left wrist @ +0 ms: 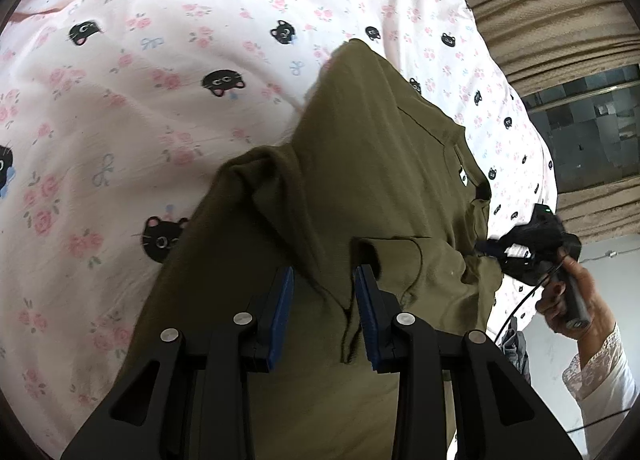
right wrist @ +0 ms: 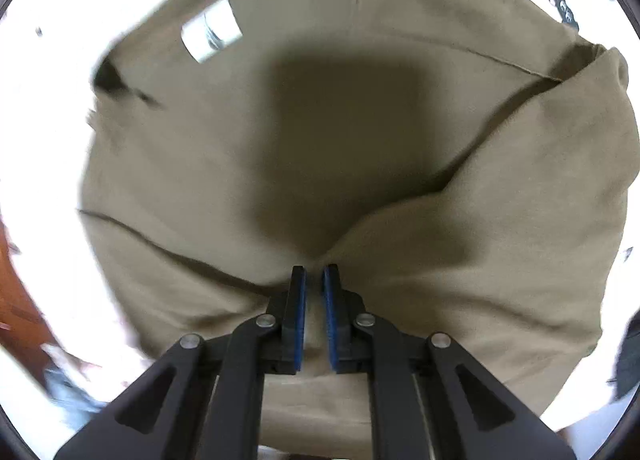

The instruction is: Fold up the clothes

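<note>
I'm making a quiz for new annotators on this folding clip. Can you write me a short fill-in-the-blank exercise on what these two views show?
1. The olive garment lies on a bedsheet printed with pink roses and black ____ faces.
2. The left hand-held gripper has pads coloured ____.
3. The right hand-held gripper is pinching the ____ garment.
4. The garment's sewn label is ____ in colour.

Missing words: cat; blue; olive; white
</note>
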Action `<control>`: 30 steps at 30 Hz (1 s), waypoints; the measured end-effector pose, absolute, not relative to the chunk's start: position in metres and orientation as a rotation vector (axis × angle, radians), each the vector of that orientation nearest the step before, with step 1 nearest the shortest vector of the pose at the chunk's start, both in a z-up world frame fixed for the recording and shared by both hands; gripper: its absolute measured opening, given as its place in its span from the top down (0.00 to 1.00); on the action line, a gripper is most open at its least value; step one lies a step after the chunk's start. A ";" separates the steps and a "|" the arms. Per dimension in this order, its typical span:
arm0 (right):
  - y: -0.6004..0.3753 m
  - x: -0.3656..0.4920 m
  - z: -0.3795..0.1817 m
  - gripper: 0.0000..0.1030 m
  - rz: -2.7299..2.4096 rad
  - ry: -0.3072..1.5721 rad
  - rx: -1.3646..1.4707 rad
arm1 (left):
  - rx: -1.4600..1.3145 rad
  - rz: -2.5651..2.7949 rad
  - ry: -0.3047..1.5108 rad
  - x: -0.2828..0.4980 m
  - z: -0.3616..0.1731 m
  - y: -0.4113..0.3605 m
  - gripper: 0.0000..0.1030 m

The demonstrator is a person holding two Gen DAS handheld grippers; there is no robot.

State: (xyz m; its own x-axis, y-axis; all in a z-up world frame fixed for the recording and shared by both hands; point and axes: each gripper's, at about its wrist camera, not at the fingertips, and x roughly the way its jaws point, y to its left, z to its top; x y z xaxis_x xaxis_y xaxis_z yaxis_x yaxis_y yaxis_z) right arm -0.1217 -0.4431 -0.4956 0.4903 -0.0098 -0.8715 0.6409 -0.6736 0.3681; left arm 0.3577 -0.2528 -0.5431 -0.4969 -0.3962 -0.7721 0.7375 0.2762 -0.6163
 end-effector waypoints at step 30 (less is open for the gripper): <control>-0.422 -0.127 -0.488 0.93 -1.143 0.679 2.101 | 0.326 -1.413 1.568 0.381 -0.541 -0.239 0.72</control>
